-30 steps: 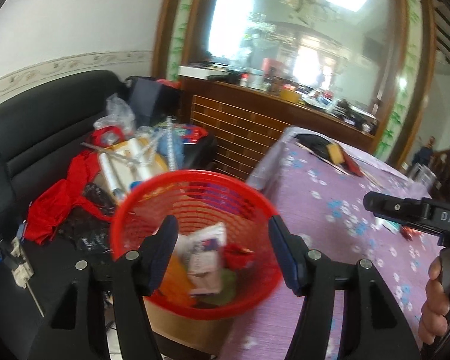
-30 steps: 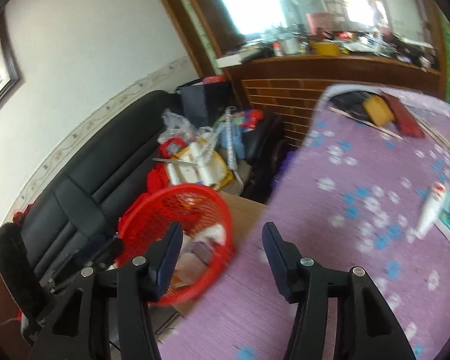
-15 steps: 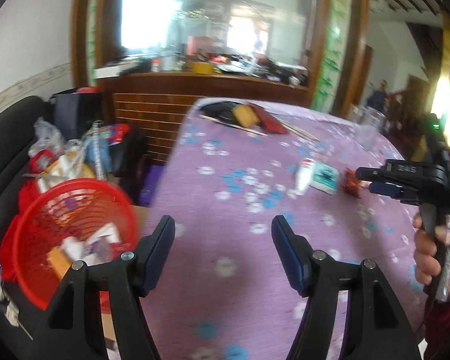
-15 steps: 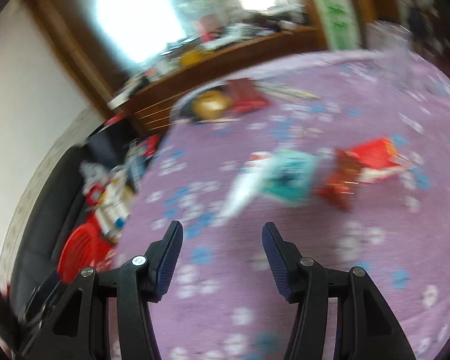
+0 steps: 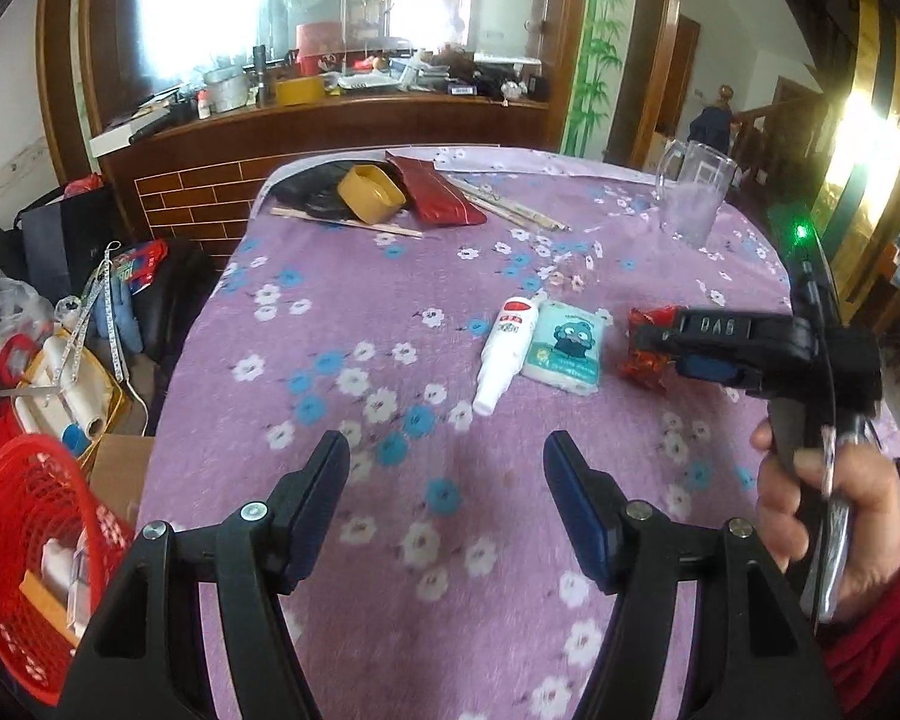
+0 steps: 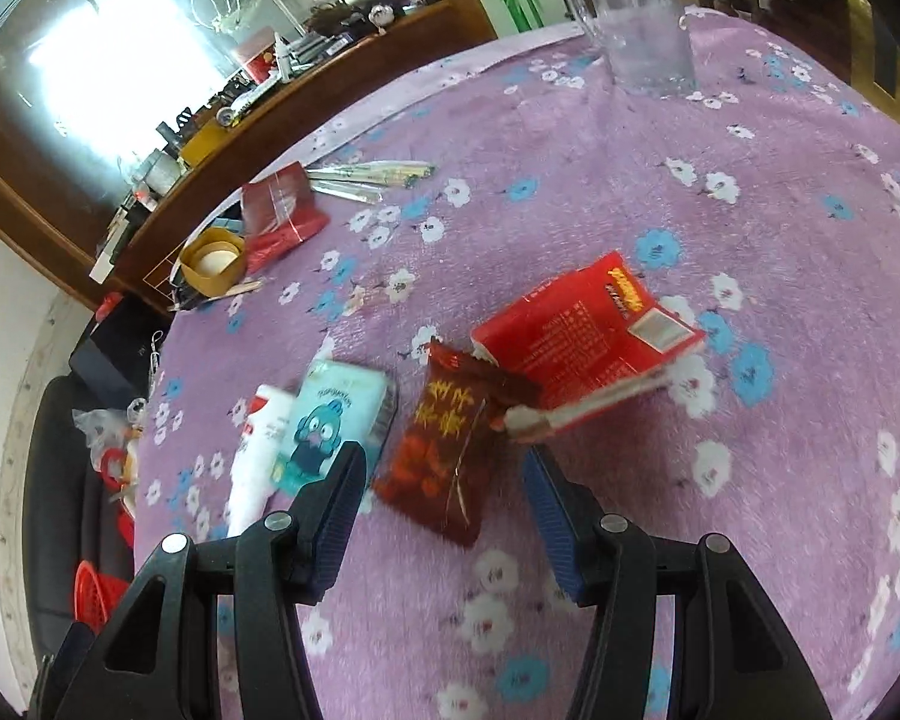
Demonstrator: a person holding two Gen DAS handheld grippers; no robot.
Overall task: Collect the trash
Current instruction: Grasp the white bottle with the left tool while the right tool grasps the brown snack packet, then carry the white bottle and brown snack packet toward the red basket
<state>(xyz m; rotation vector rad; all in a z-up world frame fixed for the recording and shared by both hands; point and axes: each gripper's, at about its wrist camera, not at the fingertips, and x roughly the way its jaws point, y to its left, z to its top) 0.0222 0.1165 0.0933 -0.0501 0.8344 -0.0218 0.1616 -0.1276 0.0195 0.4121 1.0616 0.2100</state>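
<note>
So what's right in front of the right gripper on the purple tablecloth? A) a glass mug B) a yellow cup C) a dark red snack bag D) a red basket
C: in the right wrist view the dark red snack bag lies on the tablecloth just ahead of the open right gripper, which holds nothing.
</note>
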